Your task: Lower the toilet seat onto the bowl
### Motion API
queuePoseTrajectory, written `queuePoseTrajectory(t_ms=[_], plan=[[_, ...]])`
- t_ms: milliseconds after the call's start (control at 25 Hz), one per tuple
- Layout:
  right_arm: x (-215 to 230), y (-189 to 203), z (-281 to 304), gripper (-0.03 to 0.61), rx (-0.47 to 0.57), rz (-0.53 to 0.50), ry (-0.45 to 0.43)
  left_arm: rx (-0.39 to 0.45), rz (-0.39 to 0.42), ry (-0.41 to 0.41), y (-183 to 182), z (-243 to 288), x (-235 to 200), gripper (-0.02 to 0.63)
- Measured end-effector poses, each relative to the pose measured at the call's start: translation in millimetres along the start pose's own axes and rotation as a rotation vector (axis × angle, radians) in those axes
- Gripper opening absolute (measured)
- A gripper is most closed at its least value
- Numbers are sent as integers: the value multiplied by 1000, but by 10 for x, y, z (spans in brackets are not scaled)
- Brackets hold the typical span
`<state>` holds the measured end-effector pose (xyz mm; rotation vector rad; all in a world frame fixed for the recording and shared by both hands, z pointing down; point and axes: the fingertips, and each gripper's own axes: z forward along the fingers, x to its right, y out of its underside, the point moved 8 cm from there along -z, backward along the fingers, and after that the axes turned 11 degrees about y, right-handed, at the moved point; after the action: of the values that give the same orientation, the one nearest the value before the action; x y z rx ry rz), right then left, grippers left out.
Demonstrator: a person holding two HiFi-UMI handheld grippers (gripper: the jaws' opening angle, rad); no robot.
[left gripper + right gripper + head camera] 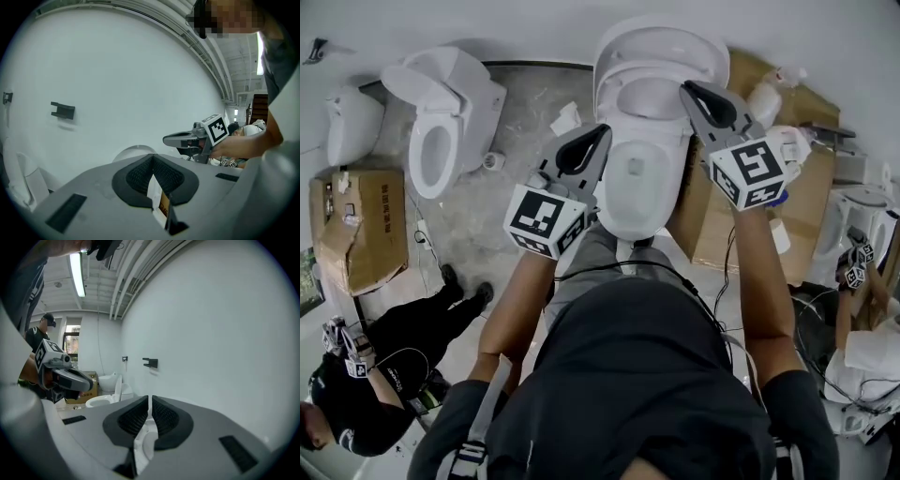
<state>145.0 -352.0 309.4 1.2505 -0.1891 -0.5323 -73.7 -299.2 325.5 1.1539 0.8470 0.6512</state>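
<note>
The left hand-held gripper point(598, 134) and right hand-held gripper point(687, 87), both pressed together and empty, flank the toilet seat point(628, 80), which seems upright off the bowl point(637, 192), not yet lowered.

The left gripper point(152, 157) filled the lower frame, its dark ribbed pads point(137, 177) meeting at the tips with nothing gripped; a sliver of white and of brown cardboard showed through the narrow slot beneath. Just behind its grey body rose the rounded white top of a raised toilet lid point(133, 150). A plain white wall point(140, 79) took up most of the view and carried a dark bracket point(63, 110). To the right, a hand point(241, 146) held the right gripper point(167, 139) level and side-on, its marker cube point(216, 129) facing the camera.
</note>
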Motion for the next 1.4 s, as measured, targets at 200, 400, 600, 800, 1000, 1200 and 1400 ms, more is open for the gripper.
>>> queuePoseTrajectory(t_ms=[200,400,600,800,1000,1200,1400], plan=[[188,213,500,90,-74,-16,2,-32,-25,7,50,86,-239,5],[252,426,849,115,-151,-65,25,-58,-44,15,126,8,-354,5],[332,697,1177,141,-237,-130,54,-74,-58,15,220,-59,-471,5],[367,941,1416,150,-324,-182,68,-77,-68,10,283,-143,-566,5],[368,1070,1524,122,-336,-252,137,-79,-71,11,342,-208,-620,5],[368,1072,1493,97,-358,-237,138,-81,-69,9,395,-219,-610,5],[326,1014,1407,80,-402,-235,76,-75,-64,-1,374,-261,-531,5]])
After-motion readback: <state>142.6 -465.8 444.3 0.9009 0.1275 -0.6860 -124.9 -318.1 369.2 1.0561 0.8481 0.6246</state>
